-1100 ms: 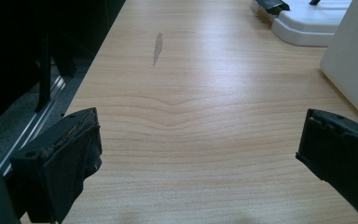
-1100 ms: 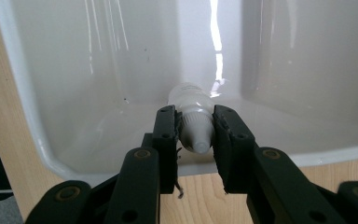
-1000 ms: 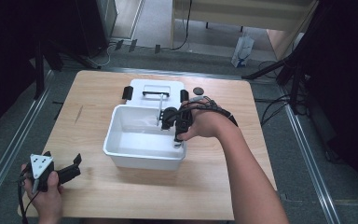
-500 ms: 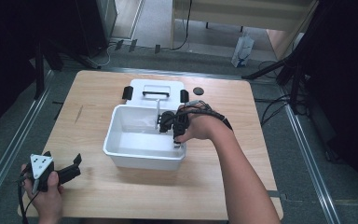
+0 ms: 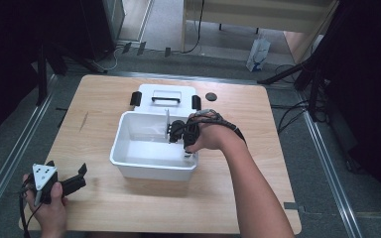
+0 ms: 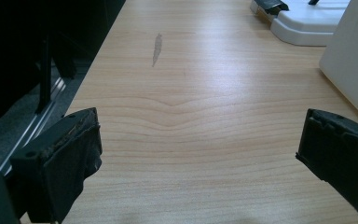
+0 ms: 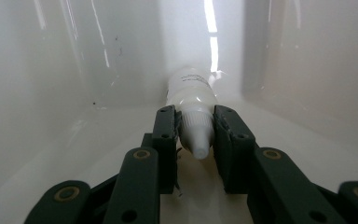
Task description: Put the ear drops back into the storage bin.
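Now, step in hand: setting a small white bottle (image 7: 192, 105) down inside the white bin (image 5: 129, 163) at mid-bench.
Right gripper (image 7: 195, 135): clamped on the bottle's neck, cap toward the camera.
Left gripper (image 5: 64, 184): spread wide, idle at the bench's near left corner.
Advice: lower until the bottle rests flat (probably near a wall), then release slowly.

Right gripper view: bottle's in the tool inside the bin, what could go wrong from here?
1. The right tool pinches the white bottle only at its tapered cap end, so it could slip or pivot.
2. The white bin walls stand close, so a lift might knock the bottle against them.
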`<state>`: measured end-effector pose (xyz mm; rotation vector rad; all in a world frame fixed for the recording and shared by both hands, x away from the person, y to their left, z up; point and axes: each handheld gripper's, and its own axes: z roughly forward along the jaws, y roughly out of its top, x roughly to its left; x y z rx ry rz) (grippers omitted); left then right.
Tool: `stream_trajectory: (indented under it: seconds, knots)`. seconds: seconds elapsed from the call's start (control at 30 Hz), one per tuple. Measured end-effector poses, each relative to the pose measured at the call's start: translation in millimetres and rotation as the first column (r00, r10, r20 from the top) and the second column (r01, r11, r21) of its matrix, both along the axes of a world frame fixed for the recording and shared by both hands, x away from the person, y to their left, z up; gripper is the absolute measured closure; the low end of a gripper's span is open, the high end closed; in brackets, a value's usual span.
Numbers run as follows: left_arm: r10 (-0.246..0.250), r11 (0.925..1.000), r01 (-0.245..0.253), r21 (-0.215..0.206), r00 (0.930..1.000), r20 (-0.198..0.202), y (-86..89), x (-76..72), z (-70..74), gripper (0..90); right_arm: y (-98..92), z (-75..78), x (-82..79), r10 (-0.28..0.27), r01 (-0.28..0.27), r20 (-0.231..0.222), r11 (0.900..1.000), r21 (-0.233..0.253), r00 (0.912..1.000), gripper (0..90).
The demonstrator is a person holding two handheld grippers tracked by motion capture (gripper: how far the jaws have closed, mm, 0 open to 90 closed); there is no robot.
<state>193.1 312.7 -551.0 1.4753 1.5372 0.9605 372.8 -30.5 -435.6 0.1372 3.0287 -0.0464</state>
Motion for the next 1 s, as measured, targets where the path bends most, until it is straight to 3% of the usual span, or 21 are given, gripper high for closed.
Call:
stream_trajectory:
  seconds: [0.33, 0.5, 0.7, 0.8, 0.83, 1.0]
  knots:
    - [0.0, 1.0, 0.0, -0.002, 1.0, -0.002, 0.3, 0.0, 0.0, 0.3, 2.1, -7.3, 0.4, 0.01, -0.01, -0.012, 1.0, -0.018, 0.9999, 71.5]
    - [-0.001, 1.0, 0.001, -0.001, 1.0, -0.002, 0.2, 0.0, 0.1, 0.3, 1.3, -7.0, -0.2, 0.008, -0.008, -0.022, 1.0, -0.01, 0.9997, 65.5]
    - [0.002, 1.0, -0.002, -0.001, 1.0, -0.003, 0.1, 0.2, 0.0, 0.3, 1.5, 1.4, -1.6, -0.027, 0.026, 0.025, 0.999, 0.018, 0.9993, 39.4]
    - [0.002, 1.0, -0.002, 0.0, 1.0, -0.004, 0.0, 0.2, 0.1, 0.3, 1.5, 6.7, -2.2, -0.044, 0.042, 0.032, 0.998, 0.04, 0.9985, 33.5]
    - [0.003, 1.0, -0.003, -0.001, 1.0, -0.002, 0.0, 0.3, 0.0, 0.3, 1.4, 12.6, -2.2, -0.064, 0.061, 0.045, 0.997, 0.054, 0.9969, 26.7]
    - [0.004, 1.0, -0.004, 0.002, 1.0, -0.002, 0.2, 0.3, 0.1, 0.3, 0.6, 25.8, -3.5, -0.063, 0.056, 0.083, 0.995, 0.084, 0.9946, 15.3]
